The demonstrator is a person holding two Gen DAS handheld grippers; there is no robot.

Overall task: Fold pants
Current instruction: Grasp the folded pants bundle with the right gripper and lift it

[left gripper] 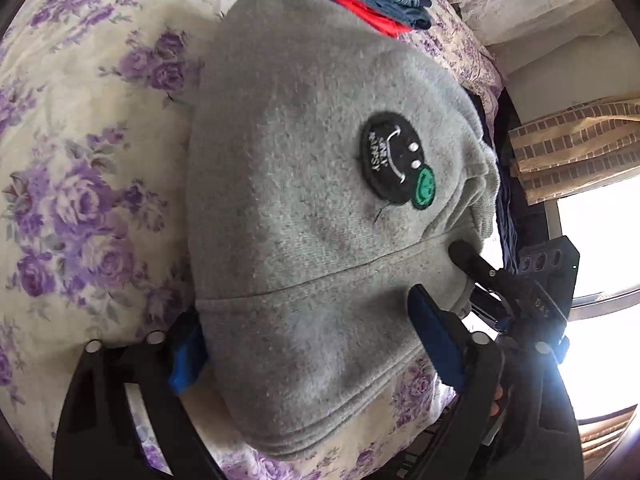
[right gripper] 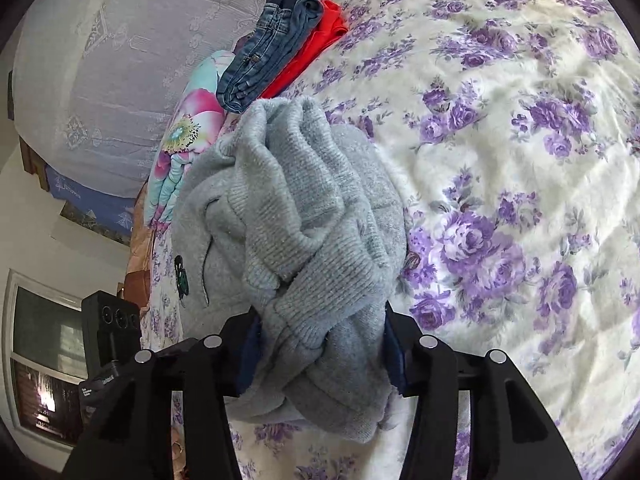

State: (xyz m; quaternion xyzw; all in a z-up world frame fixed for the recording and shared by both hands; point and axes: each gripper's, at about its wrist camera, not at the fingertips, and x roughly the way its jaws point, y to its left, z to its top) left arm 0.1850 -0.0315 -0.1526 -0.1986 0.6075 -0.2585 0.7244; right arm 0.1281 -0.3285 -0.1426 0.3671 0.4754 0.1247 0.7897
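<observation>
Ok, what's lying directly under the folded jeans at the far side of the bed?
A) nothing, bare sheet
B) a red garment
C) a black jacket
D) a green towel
B: the folded jeans sit on a red garment, whose edge shows beside them on the floral bedsheet.
</observation>
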